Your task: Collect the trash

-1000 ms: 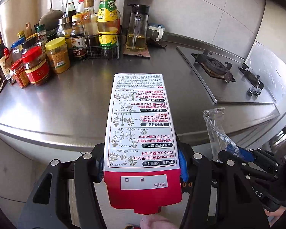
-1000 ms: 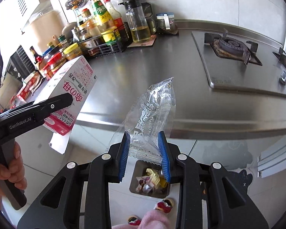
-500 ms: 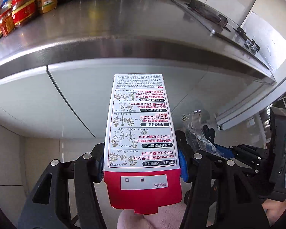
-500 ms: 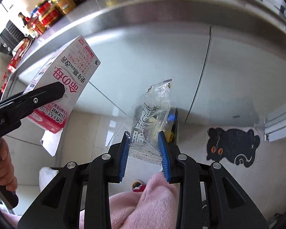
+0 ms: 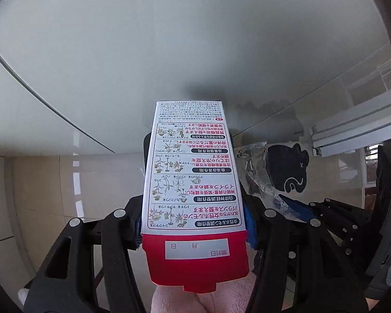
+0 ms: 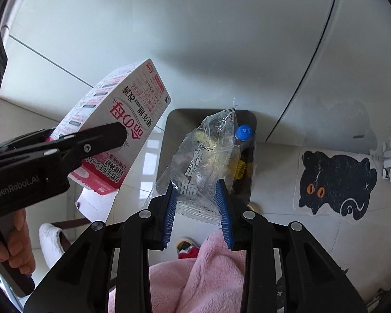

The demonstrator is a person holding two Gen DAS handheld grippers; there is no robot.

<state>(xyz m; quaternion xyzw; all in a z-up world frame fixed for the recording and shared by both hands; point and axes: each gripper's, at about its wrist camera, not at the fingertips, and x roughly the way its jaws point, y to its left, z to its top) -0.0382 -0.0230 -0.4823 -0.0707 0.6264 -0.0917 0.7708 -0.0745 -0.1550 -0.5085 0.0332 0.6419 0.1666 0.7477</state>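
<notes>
My left gripper point(image 5: 194, 221) is shut on a white and red carton point(image 5: 193, 182) printed with Japanese text; the carton point(image 6: 117, 130) also shows at the left of the right wrist view, tilted. My right gripper point(image 6: 196, 203) is shut on a clear crinkled plastic wrapper point(image 6: 206, 156). Directly beyond the wrapper stands a steel trash bin point(image 6: 170, 140) on the floor, open at the top, with a blue bottle cap point(image 6: 243, 131) and yellow scraps inside. In the left wrist view the wrapper point(image 5: 252, 167) shows to the right of the carton.
Pale cabinet doors point(image 6: 195, 39) fill the upper part of both views. A black cat-shaped mat point(image 6: 336, 182) lies on the tiled floor to the right of the bin. A pink fleece garment point(image 6: 195, 274) and a slipper point(image 6: 186, 247) are below the grippers.
Both grippers have dropped from counter height to the front of the cabinets and tipped downward. The counter and stove have left view; the bin now sits right beyond the wrapper.
</notes>
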